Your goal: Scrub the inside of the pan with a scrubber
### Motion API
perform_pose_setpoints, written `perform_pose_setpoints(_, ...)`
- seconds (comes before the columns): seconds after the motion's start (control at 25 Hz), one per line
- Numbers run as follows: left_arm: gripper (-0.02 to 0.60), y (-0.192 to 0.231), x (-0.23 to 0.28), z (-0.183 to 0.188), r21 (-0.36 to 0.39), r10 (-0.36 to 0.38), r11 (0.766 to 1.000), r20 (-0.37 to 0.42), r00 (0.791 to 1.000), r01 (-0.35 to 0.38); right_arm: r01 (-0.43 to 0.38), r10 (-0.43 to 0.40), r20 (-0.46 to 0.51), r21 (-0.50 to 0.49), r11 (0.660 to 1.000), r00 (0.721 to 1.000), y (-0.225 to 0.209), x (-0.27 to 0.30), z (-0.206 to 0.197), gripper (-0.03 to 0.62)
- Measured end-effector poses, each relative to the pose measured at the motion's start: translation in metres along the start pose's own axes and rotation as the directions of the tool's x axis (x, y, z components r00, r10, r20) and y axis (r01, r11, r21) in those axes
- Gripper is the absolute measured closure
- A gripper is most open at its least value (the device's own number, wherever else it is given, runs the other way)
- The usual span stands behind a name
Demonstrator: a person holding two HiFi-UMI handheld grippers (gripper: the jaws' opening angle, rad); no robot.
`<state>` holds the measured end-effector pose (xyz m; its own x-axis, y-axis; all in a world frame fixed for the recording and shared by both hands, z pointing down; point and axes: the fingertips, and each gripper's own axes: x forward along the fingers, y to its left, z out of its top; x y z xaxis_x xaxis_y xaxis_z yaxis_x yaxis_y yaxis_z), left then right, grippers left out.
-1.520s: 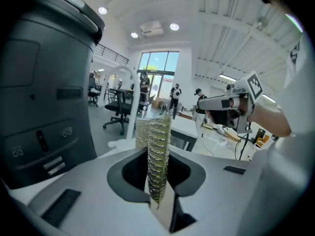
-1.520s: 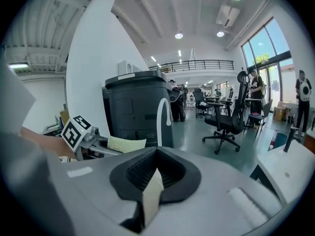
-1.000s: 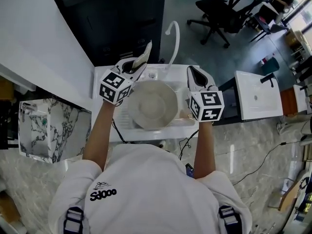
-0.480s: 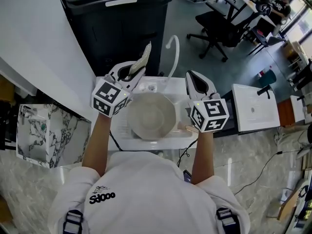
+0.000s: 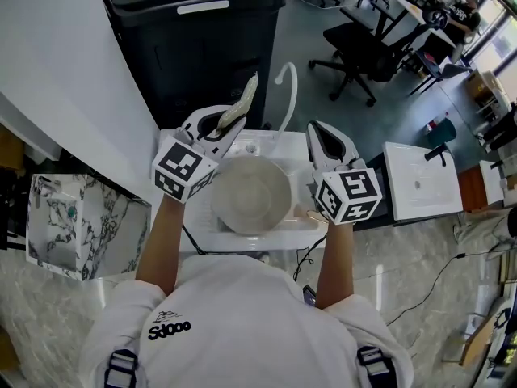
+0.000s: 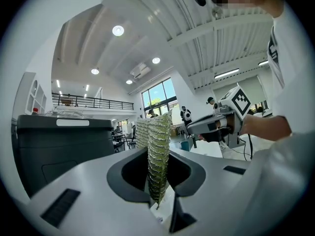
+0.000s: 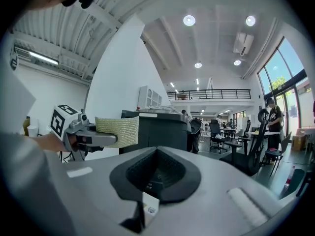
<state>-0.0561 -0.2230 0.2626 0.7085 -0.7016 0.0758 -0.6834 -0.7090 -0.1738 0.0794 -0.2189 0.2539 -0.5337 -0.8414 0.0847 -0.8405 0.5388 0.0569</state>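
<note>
Left tongs [image 5: 232, 118] pinch a pale green woven scrubber pad [image 5: 241, 98], whose long axis points up and away to the far side, off the round pale metal pan [image 5: 252, 192]. That pan sits in the white sink basin [image 5: 300, 217], low between the two tongs and just to the near right of the left ones, which would probably need to tip downward. Right tongs [image 5: 314, 127] hover over the pan's right rim, pressed together and empty, with both forearms held level.
</note>
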Motion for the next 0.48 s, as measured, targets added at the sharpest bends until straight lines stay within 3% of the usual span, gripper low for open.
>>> perform_pose_setpoints(0.48, 0.515, -0.0055, 0.0007, -0.0057, -0.003, -0.012, 1.000, -0.014, 1.000, 0.012, 0.011, -0.011, -0.023, -0.013, 1.000, 1.000, 0.0022, -0.0022, -0.0075, 0.585)
